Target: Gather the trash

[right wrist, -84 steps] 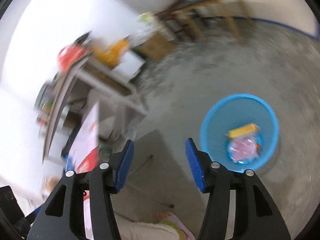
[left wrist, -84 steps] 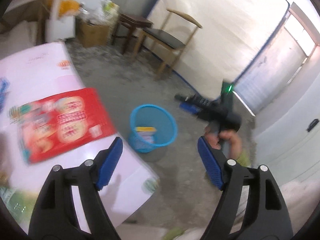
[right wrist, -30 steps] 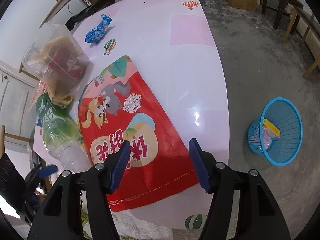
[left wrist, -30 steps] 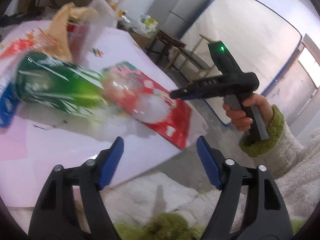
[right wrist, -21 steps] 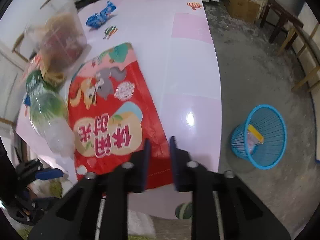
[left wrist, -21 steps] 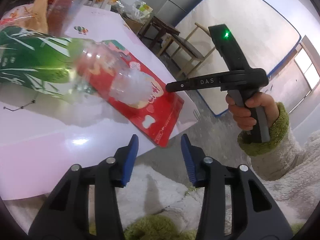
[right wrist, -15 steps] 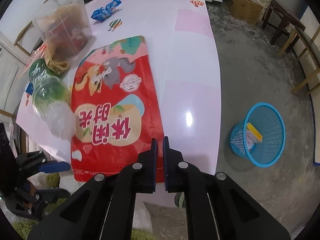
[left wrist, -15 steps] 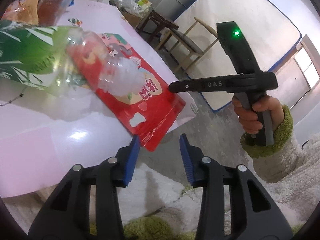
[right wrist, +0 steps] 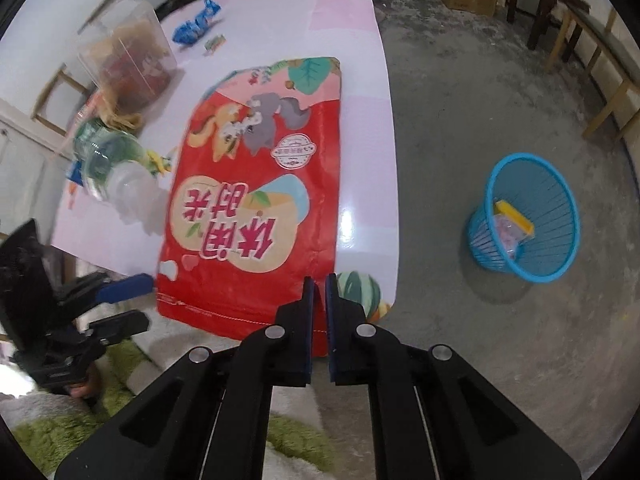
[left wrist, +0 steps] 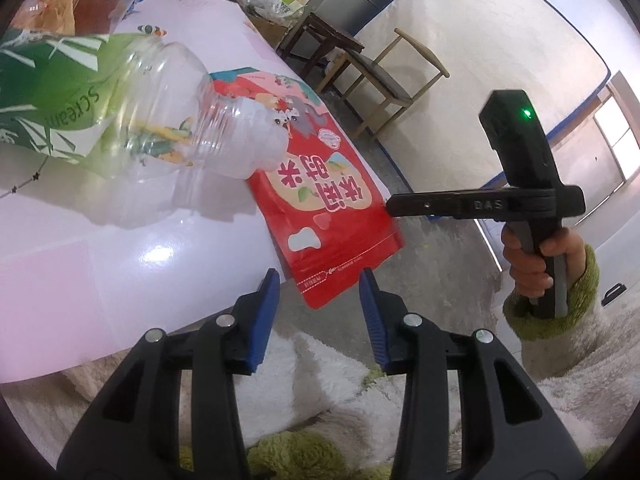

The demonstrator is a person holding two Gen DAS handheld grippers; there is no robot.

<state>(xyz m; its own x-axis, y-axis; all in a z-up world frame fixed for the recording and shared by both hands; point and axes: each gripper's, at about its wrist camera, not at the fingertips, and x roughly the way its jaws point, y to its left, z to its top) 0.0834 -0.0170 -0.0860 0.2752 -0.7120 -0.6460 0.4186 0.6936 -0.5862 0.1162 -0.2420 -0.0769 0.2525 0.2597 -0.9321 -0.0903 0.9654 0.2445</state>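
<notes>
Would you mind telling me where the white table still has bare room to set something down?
The widest bare strip on the white table runs along its floor-side edge, beside the large red snack bag, and across the far end beyond the bag. It is crowded on the bag's other side: the clear plastic bottle with a green label, the clear plastic tub and the blue wrapper.

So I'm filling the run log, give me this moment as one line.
right gripper: shut on red bag corner at table edge | left gripper: open, empty | blue basket: on floor
</notes>
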